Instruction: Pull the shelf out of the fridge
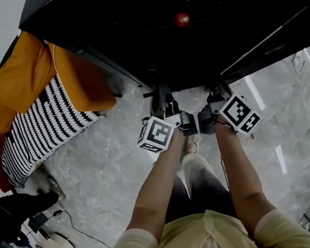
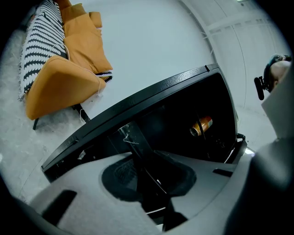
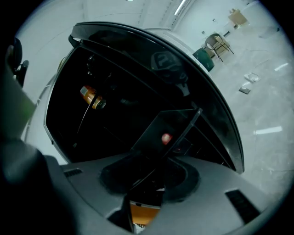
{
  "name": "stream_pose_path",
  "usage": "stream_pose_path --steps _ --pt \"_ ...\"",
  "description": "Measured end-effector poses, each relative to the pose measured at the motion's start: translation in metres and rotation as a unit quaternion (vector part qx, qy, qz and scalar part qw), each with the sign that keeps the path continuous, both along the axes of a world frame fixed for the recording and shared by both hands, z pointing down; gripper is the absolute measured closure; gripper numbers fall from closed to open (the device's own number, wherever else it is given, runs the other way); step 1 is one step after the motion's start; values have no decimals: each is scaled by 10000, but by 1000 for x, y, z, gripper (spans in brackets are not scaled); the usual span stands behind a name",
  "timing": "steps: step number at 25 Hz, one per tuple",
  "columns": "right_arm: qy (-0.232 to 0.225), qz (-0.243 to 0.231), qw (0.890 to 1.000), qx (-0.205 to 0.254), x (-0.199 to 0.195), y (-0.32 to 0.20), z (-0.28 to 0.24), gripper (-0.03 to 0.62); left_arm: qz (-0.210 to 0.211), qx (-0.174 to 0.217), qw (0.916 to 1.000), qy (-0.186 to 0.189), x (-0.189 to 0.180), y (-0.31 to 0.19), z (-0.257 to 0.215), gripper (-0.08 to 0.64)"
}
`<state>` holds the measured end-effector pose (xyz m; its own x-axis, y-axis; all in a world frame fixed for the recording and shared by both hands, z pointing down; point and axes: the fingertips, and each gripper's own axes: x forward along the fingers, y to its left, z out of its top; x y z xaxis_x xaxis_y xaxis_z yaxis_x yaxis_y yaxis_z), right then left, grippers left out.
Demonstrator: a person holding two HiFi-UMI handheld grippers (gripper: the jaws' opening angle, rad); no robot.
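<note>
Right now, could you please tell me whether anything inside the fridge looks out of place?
Yes: an orange can looks to be lying on its side in the fridge rather than upright, and a small red round item sits loose, seemingly on the glass shelf; it might roll.

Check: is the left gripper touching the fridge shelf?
Touching. The left gripper view shows the left gripper with fingers clamped on the shelf edge.

The fridge (image 1: 243, 19) was black; the couch (image 1: 19, 78) orange, its throw (image 1: 40, 133) black-and-white striped; the floor (image 1: 109, 168) grey marble; the person's shirt (image 1: 203, 241) pale yellow.
</note>
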<state>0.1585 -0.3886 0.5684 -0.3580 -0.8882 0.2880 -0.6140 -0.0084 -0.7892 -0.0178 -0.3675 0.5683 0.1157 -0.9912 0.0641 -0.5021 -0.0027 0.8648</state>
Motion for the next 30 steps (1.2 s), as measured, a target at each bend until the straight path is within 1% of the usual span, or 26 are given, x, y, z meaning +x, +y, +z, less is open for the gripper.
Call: stream_pose_path --steps 9,12,15,21,26,30 --pt "21 -6 10000 -21 2 22 -3 462 87 33 9999 85 2 20 -3 472" --pt "63 -17 10000 -26 3 28 -5 462 120 57 9997 211 4 26 -4 475" --pt "156 32 9998 90 6 33 -9 462 229 84 9990 380 6 30 -7 479" --pt "204 127 9996 131 4 46 -16 462 348 44 9984 450 4 39 -12 480" --pt "224 244 9994 135 2 56 -21 463 485 85 9967 650 2 44 -18 482" --pt "243 326 9990 159 2 64 -25 463 557 21 9960 693 1 51 -19 482"
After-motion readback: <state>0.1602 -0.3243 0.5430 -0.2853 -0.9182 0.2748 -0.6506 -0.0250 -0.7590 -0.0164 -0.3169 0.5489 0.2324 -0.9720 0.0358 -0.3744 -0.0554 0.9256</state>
